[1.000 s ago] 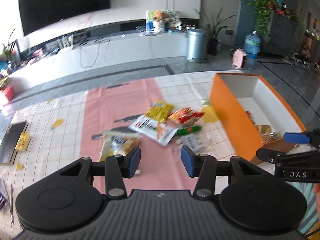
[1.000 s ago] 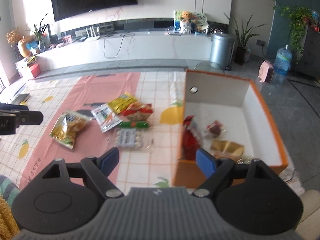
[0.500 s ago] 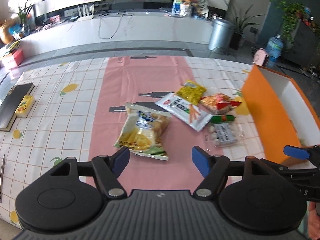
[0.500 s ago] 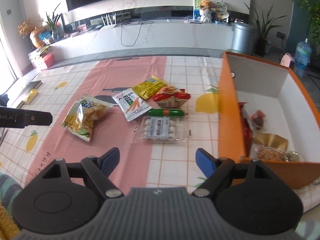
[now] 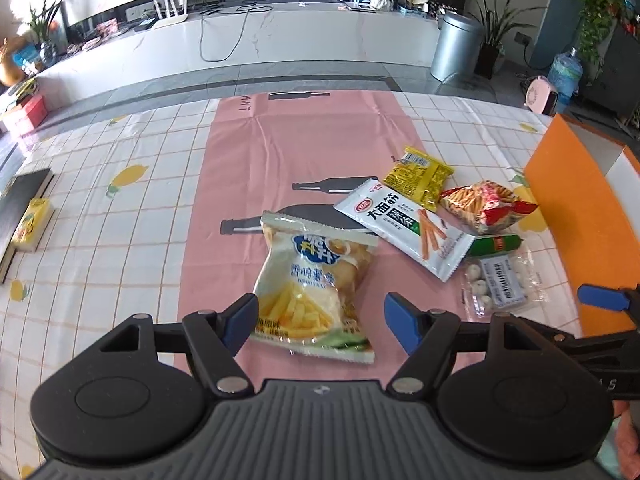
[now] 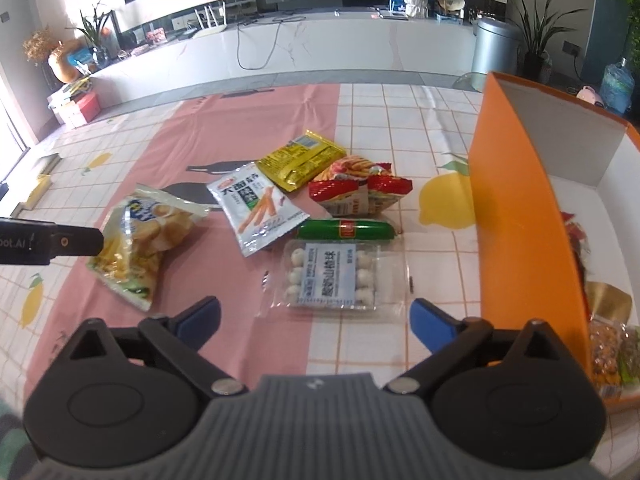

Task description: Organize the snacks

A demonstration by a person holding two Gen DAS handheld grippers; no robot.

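- Black left gripper (image 5: 320,318) points forward over the table, blue-padded fingers (image 5: 402,326) spread wide and empty, straddling the near end of the pale crinkled-foil chip bag (image 5: 316,288).
- Right gripper (image 6: 314,320), fingers apart and empty, sits just short of the clear plastic tray of white balls (image 6: 332,276).
- Orange cardboard box (image 6: 520,216) stands right of that tray; green sausage stick (image 6: 346,230) lies just behind it.
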